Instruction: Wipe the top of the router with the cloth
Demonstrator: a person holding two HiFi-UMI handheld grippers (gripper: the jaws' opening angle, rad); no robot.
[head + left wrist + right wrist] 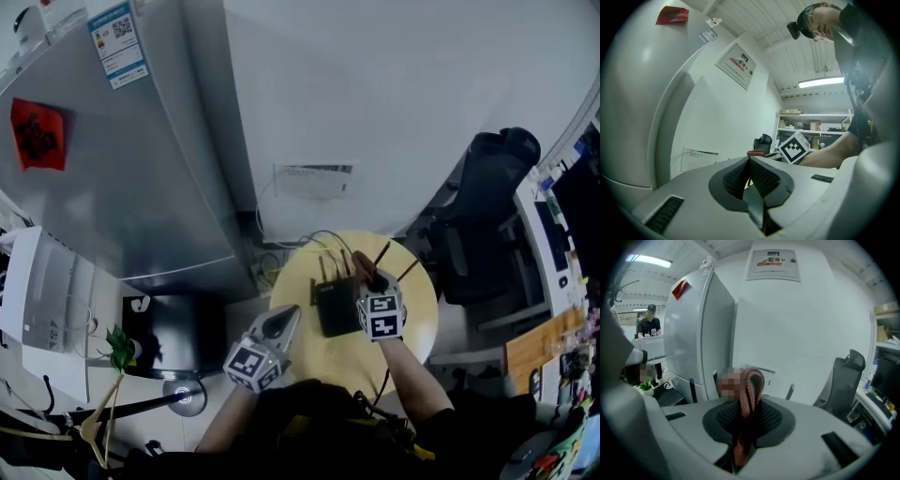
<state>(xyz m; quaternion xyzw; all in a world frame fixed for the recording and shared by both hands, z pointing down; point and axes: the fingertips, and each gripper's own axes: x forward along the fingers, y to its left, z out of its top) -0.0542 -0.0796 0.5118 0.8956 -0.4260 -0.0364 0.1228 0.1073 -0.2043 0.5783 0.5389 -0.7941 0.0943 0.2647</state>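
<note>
Right gripper view: right hand-held gripper [748,405] pinches the cloth [752,380] lengthwise upright; left hand-held gripper [750,169] is closed.

One router [336,307], one cloth [751,387], two grippers [284,322] [371,282]

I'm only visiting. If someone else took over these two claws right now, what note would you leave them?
Left claw: shut, empty, by the left edge of the round table.
Right claw: shut on the reddish cloth, at the far right corner of the black router.
Done: the cloth is gripped and at the router.
Left: wipe across the router's top. I can't tell how much is already wiped.
</note>
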